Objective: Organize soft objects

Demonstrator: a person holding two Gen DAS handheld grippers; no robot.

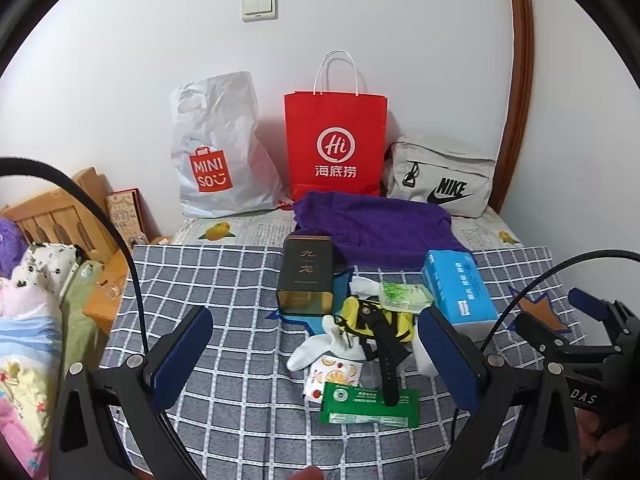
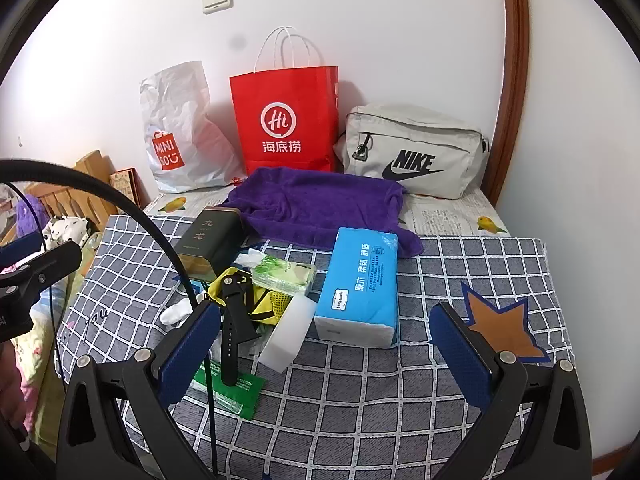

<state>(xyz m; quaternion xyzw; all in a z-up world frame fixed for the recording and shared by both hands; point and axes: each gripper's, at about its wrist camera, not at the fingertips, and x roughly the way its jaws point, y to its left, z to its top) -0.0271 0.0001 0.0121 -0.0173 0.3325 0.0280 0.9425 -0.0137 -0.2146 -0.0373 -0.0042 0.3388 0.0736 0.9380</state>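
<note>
A purple towel [image 1: 372, 226] [image 2: 320, 204] lies spread at the back of the checked cloth. In front of it sits a blue tissue pack [image 1: 458, 286] [image 2: 360, 284]. A pile to its left holds a white sock [image 1: 320, 346], a yellow mesh pouch [image 1: 394, 322] [image 2: 264, 304], a black watch [image 1: 384, 356] [image 2: 230, 328], a white sponge block [image 2: 288, 332] and green packets [image 1: 368, 402]. My left gripper [image 1: 316, 350] hovers open over the pile, holding nothing. My right gripper [image 2: 326, 346] stands open just before the tissue pack, nothing between its fingers.
A white Miniso plastic bag [image 1: 216, 148], a red paper bag [image 1: 336, 144] and a grey Nike pouch [image 1: 440, 178] stand along the wall. A dark tin box [image 1: 306, 276] stands by the pile. Bedding and a wooden headboard [image 1: 60, 216] are at left.
</note>
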